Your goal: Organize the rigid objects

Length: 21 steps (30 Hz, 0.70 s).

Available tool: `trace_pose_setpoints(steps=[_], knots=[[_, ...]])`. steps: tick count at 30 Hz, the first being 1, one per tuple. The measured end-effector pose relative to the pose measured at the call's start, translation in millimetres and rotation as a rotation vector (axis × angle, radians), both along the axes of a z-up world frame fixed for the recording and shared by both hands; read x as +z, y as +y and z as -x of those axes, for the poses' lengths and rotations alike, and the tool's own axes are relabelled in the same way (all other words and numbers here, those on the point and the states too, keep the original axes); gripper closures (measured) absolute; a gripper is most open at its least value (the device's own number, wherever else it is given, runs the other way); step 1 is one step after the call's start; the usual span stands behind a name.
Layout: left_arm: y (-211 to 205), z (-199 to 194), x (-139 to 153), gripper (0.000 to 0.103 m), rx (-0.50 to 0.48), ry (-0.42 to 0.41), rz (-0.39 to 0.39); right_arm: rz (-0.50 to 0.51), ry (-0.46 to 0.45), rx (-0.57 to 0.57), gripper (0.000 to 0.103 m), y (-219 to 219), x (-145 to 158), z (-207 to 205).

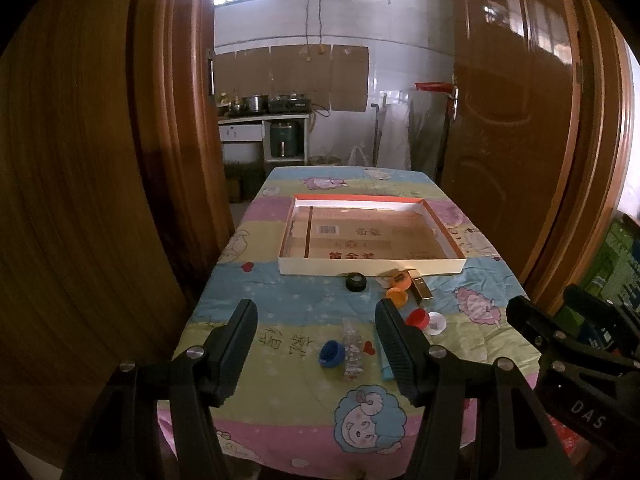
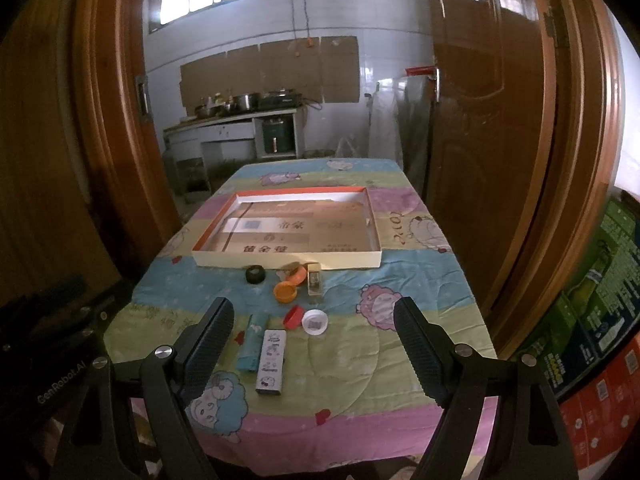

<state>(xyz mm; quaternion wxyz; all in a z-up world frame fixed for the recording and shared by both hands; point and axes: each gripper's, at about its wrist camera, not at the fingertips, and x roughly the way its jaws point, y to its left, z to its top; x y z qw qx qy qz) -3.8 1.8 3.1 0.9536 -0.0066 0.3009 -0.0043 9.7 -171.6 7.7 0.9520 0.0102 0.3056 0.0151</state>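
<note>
A shallow white box lid with an orange rim (image 1: pixel 372 266) (image 2: pixel 288 259) lies on the table's far half. In front of it lie a black cap (image 1: pixel 356 281) (image 2: pixel 255 274), orange caps (image 1: pixel 397 295) (image 2: pixel 285 291), a small gold box (image 1: pixel 422 289) (image 2: pixel 314 283), a red cap (image 1: pixel 417 317) (image 2: pixel 293 316) and a white cap (image 1: pixel 437 323) (image 2: pixel 315 321). Nearer lie a blue cap (image 1: pixel 331 353), a clear case (image 1: pixel 352 350), a teal box (image 2: pixel 251 343) and a white patterned box (image 2: pixel 272 361). My left gripper (image 1: pixel 316 348) and right gripper (image 2: pixel 314 348) are open and empty above the near edge.
The table wears a pastel cartoon-sheep cloth (image 1: pixel 280 296) (image 2: pixel 400 280). Wooden door panels (image 1: pixel 80 160) (image 2: pixel 500 140) flank it. A kitchen counter with pots (image 1: pixel 260 108) stands behind. Stacked cartons (image 2: pixel 600 300) stand at the right.
</note>
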Motion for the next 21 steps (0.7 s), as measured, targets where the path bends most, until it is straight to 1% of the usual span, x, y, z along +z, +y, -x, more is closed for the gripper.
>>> trace_pose_setpoints(steps=[15, 21], knots=[[2.7, -1.0, 3.7, 0.041, 0.008, 0.004, 0.0, -0.004, 0.009, 0.006, 0.02, 0.9, -1.0, 0.4], [3.5, 0.5, -0.5, 0.041, 0.014, 0.006, -0.001, -0.01, 0.018, 0.007, 0.02, 0.5, -3.6, 0.0]])
